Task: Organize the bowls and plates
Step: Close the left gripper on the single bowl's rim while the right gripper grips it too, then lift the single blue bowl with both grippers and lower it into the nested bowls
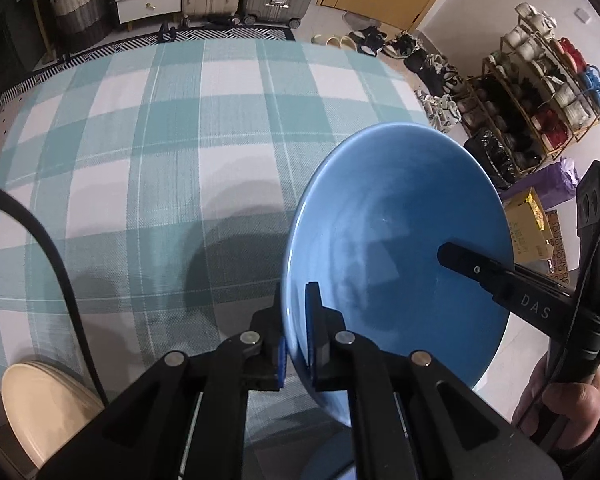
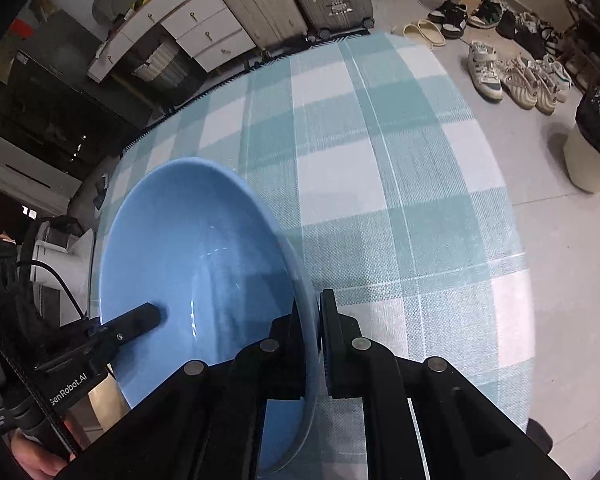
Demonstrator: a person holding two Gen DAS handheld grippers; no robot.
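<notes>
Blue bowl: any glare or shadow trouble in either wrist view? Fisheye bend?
Left wrist: blue bowl sharp, faint sheen, its shadow dark on the tablecloth. Right wrist: thin glare streaks inside the bowl, rim soft near the right gripper. Both views bend the checks.

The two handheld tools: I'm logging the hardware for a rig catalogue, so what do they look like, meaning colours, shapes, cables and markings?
Both are matte black linkage tools with silver round pivot pins. The left tool has blue finger pads; its side reads "GenRobot.AI", and a black cable runs beside it. The right tool has a finger marked "DAS" and a thin black cable. A bare hand grips its handle.
</notes>
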